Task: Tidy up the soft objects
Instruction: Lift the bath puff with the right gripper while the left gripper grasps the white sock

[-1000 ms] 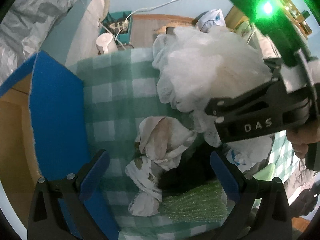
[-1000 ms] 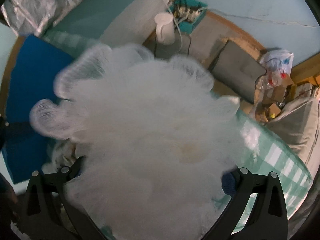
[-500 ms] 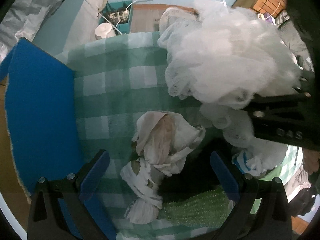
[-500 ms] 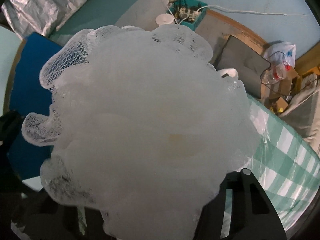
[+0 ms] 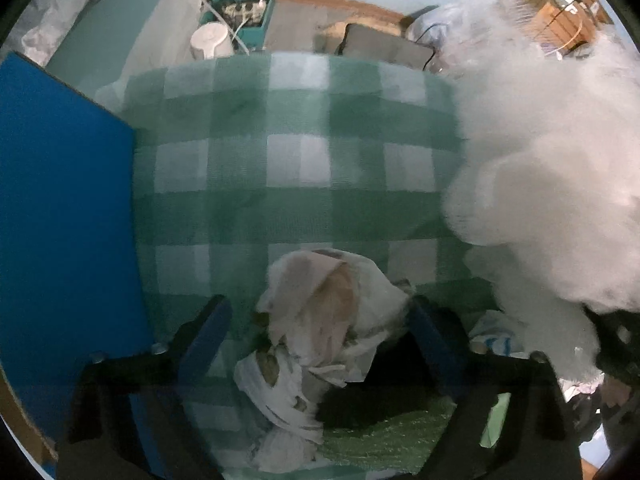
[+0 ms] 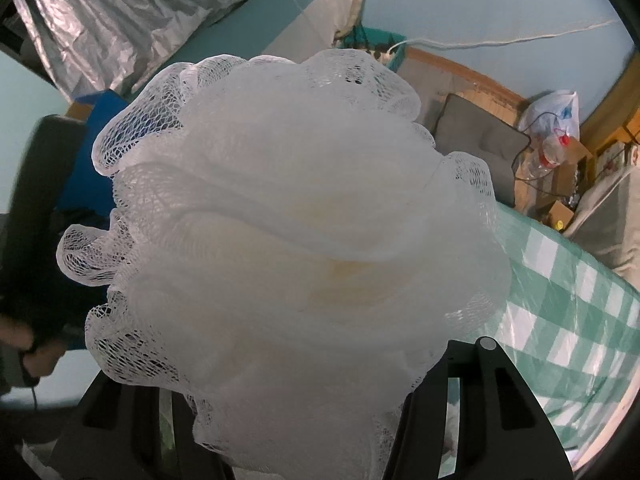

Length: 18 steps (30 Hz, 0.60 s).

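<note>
White mesh loofah (image 6: 288, 240) — netted, soft

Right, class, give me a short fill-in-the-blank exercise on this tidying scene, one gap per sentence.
1. The right claw is shut on a white mesh ____.
2. The tablecloth is checked white and ____.
3. The left claw is ____, its fingers either side of the crumpled white cloth.
4. The flat board left of the tablecloth is ____.

Missing words: bath pouf; green; open; blue

- Left wrist view is dim and motion-blurred; the white mesh pouf (image 5: 552, 168) smears at right.
- Right wrist view is brighter, the pouf's netting sharp.
- Fisheye edges curve.
</note>
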Each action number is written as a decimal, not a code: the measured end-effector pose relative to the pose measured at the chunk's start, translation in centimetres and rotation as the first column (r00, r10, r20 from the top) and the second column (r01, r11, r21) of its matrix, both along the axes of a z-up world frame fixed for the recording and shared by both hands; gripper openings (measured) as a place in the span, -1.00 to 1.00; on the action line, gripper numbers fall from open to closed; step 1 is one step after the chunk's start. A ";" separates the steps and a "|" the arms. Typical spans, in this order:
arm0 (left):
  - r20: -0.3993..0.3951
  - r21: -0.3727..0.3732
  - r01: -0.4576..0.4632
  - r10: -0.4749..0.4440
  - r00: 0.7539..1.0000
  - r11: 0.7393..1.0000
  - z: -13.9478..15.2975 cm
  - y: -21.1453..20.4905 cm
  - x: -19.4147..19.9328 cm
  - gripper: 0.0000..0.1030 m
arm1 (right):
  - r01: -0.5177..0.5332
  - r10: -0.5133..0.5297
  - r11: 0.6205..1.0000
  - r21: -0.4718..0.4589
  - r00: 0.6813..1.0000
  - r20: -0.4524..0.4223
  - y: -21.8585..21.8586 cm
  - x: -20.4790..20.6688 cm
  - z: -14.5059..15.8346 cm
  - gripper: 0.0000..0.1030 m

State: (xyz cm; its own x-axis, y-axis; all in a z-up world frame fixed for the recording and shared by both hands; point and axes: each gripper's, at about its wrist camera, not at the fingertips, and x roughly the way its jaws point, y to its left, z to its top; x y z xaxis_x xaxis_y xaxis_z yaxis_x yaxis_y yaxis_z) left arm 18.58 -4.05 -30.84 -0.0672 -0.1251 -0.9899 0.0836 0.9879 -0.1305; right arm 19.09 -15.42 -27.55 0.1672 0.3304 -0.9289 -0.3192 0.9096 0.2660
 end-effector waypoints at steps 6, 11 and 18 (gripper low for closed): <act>-0.011 0.047 0.053 -0.052 0.999 0.998 -1.1 -0.4 -0.2 -0.02 | 0.016 -0.017 0.999 0.028 0.999 0.032 -0.1 -0.6 1.3 0.01; 0.016 0.059 0.045 -0.046 0.999 0.997 -0.5 0.0 -1.3 -0.44 | 0.026 -0.028 0.999 0.046 0.998 0.055 -0.2 -1.1 2.3 0.01; 0.080 0.085 0.050 -0.057 0.995 0.995 1.4 0.3 -2.7 -0.54 | 0.025 -0.030 0.998 0.051 0.996 0.084 -0.4 -1.8 3.2 0.01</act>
State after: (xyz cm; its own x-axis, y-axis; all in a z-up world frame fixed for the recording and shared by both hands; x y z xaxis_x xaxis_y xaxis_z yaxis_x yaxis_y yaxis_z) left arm 15.83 -3.71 -29.48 0.0109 -0.0410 -0.9991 0.1434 0.9889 -0.0390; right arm 17.24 -15.78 -24.30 0.2543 0.3702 -0.8935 -0.3175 0.9046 0.2844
